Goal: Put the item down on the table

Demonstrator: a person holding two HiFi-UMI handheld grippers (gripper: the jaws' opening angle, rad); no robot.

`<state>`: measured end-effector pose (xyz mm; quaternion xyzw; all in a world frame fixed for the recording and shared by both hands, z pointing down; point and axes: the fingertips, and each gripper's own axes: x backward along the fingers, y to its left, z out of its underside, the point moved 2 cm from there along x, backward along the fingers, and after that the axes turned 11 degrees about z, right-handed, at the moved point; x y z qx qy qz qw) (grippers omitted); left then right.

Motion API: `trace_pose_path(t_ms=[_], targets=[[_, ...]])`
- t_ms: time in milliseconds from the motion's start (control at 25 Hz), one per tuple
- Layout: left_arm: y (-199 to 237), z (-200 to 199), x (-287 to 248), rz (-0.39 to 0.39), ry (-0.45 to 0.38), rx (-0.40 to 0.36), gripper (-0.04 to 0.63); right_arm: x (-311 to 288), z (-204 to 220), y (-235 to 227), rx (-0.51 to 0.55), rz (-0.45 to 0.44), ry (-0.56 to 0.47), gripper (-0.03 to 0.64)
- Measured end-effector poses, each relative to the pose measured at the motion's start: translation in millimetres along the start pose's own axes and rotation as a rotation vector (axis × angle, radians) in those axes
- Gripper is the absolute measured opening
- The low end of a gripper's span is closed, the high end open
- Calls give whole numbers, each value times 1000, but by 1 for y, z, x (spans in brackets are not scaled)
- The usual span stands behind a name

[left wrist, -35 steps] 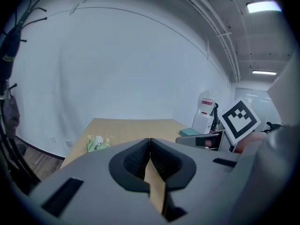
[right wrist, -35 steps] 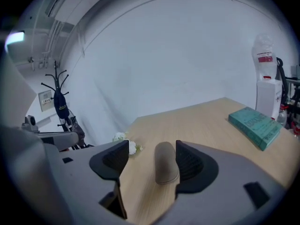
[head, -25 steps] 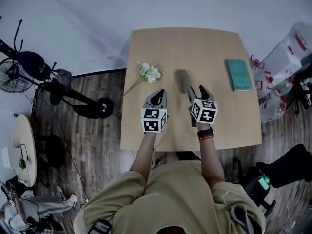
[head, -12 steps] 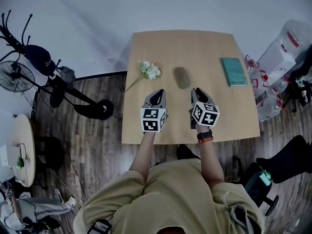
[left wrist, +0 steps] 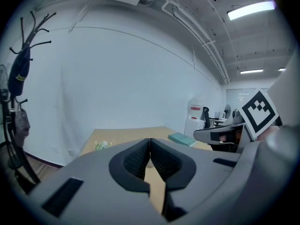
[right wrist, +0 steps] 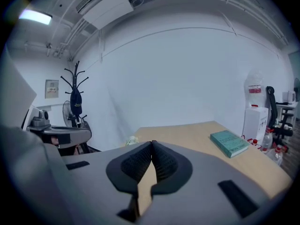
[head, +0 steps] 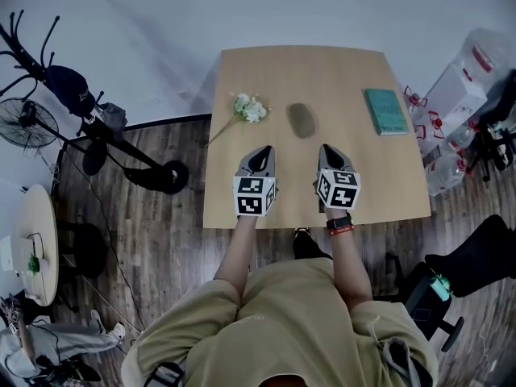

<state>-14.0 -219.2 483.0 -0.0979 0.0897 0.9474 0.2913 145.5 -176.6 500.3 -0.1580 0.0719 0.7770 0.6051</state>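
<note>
The pale wooden table [head: 379, 184] stands against a white wall, with dark plank flooring on your side. From your head view, the dark oval item [head: 301, 120] lies flat on the tabletop, between the sprig of white flowers [head: 248, 108] and the teal book [head: 385, 111]. It is well clear of both grippers, out ahead of the gap between them. Neither gripper view shows it plainly. The left gripper view shows the flowers and book low on the table, with your other gripper's marker cube at the right edge. The right gripper view shows the book [right wrist: 229, 143], a coat rack [right wrist: 75, 95] and a water dispenser [right wrist: 253, 108].

Your forearms reach forward side by side over the table's near edge, and both tools point towards the far wall, tipped slightly down. The left gripper [head: 260, 153] has its pads pressed together on nothing. The right gripper [head: 329, 153] has just been closing. Its pads now meet with nothing between them.
</note>
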Motion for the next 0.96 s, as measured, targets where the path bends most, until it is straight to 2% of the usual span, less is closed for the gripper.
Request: trace_pose_path(t_ms=[320,640,800,960], targets=[[-2,3,5,9,1,-8,23,9,0,5,-4,-7,-17,14],[4,12,-17,19,24,16,23,-8,9,-1,-4,-18,18,14],[10,32,-44,12,57,54,23,-30,18,-11,17,-40,51,14],[19,70,-88,14,132,85,25,-72,34,-31,8,-45,91,14]])
